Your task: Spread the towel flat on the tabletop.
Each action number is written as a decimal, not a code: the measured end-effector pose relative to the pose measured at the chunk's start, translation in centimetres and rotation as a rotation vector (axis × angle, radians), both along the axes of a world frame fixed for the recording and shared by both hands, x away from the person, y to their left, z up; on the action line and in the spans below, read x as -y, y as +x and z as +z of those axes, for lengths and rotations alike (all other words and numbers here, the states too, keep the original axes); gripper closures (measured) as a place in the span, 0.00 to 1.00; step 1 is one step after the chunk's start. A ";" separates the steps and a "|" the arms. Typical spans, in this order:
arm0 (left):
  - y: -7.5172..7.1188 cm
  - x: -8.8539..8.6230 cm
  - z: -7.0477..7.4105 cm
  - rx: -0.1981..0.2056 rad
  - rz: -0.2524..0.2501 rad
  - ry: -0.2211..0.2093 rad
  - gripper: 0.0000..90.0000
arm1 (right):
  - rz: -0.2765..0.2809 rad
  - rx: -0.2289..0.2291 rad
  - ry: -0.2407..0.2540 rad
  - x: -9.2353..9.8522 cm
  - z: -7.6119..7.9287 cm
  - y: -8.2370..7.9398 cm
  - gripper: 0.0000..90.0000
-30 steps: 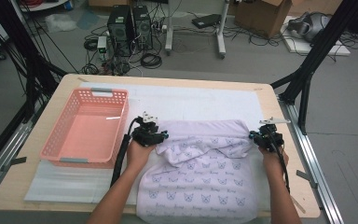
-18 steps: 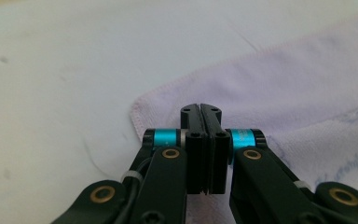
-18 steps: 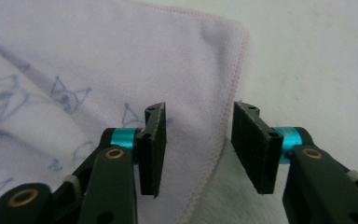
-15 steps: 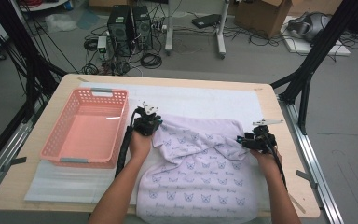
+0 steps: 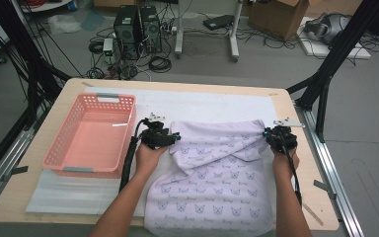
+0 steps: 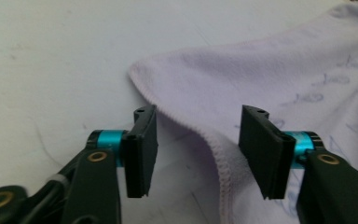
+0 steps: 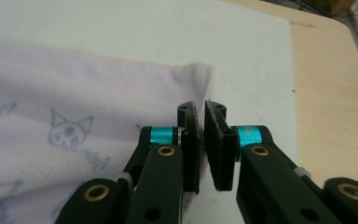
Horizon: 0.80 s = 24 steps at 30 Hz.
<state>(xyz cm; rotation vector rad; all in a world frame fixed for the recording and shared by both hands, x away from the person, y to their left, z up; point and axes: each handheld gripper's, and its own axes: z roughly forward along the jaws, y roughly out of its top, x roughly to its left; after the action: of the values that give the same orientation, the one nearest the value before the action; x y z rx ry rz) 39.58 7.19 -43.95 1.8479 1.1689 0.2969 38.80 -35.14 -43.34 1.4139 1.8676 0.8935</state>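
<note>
- Black jaws on the left hand-held gripper have just been opening and now stand apart, with the hemmed edge of the lilac towel running between them but neither pad pressing on it. So that corner looks let go, or not yet re-grabbed.
- Right hand-held gripper is the opposite story: its jaws have just been closing and now sit almost together, pinching the towel's far right corner between the pads.
- Compared with half a second ago, the towel's far edge lies straighter and more spread between the two hands in the high view. A second ago it was bunched into a fold there.
- Towel itself lies on the white mat on the bench, far edge near the middle and near edge hanging toward the person's side. It's printed with little cartoon faces.
- Pink basket sits empty to the left, well clear of the towel.
- My guess: they're smoothing the far edge flat before a fold. The left side needs a fresh grip on its corner next, or the towel will only be pulled from the right and skew.
</note>
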 end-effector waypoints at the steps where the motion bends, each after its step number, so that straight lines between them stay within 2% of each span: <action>1: -0.2 0.1 0.2 -0.009 -0.028 -0.004 0.50 | 0.004 -0.010 0.025 0.2 0.0 0.0 0.89; 2: -0.4 0.2 0.3 -0.014 -0.038 -0.007 0.49 | 0.012 -0.027 0.033 0.1 0.0 -0.1 0.82; 4: -0.9 0.5 0.6 -0.029 -0.064 -0.008 0.47 | 0.040 -0.040 0.036 0.1 0.2 -0.4 0.75; 5: -1.2 0.7 0.6 -0.023 -0.068 -0.013 0.47 | 0.050 -0.034 0.041 0.0 0.5 -0.6 0.71; 7: -1.7 1.0 0.3 -0.028 -0.067 -0.022 0.46 | 0.077 -0.020 0.061 0.1 1.0 -1.1 0.69; 8: -1.9 1.2 0.0 -0.034 -0.069 -0.012 0.45 | 0.098 -0.017 0.073 0.0 1.3 -1.3 0.69; 10: -2.2 1.8 -0.8 -0.042 -0.083 0.026 0.45 | 0.121 -0.008 0.073 -0.1 1.8 -1.8 0.69; 11: -2.5 2.1 -1.1 -0.002 -0.078 0.057 0.45 | 0.142 -0.007 0.081 -0.1 1.9 -2.0 0.68; 12: -2.9 2.6 -1.1 0.053 -0.064 0.143 0.51 | 0.151 -0.005 0.082 -0.2 2.1 -2.3 0.68; 13: -3.0 2.7 -1.1 0.081 -0.056 0.182 0.64 | 0.158 -0.003 0.080 -0.2 2.2 -2.5 0.68; 14: -2.9 2.5 -1.1 0.075 -0.063 0.155 0.73 | 0.167 -0.002 0.085 -0.3 2.3 -2.7 0.68; 15: -2.6 2.4 -1.2 0.055 -0.051 0.126 0.91 | 0.176 -0.003 0.095 -0.3 2.4 -2.9 0.68; 16: -2.3 2.3 -1.1 0.056 -0.035 0.124 0.92 | 0.186 -0.001 0.093 -0.4 2.4 -3.0 0.68; 18: -1.7 2.1 -1.0 0.085 0.007 0.157 0.93 | 0.205 -0.005 0.099 -0.5 2.4 -3.3 0.69; 20: -0.9 1.0 -0.9 0.131 0.109 0.124 0.94 | 0.220 -0.014 0.095 -0.5 2.4 -3.6 0.68; 21: -0.5 0.4 -1.0 0.124 0.147 0.097 0.94 | 0.227 -0.022 0.105 -0.6 2.4 -3.8 0.68; 22: -0.3 -0.2 -1.1 0.094 0.169 0.054 0.93 | 0.239 -0.029 0.118 -0.6 2.4 -4.0 0.67; 23: -0.2 -0.5 -1.1 0.081 0.170 0.025 0.93 | 0.256 -0.034 0.130 -0.7 2.4 -4.2 0.66; 24: -0.2 -0.5 -1.1 0.084 0.162 0.020 0.92 | 0.271 -0.039 0.136 -0.9 2.4 -4.3 0.65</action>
<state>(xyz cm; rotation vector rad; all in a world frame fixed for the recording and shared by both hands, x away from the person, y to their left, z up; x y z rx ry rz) 39.37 7.68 -45.07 1.7431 1.2634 0.4752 34.48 -34.29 -40.91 1.2817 2.0967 1.1503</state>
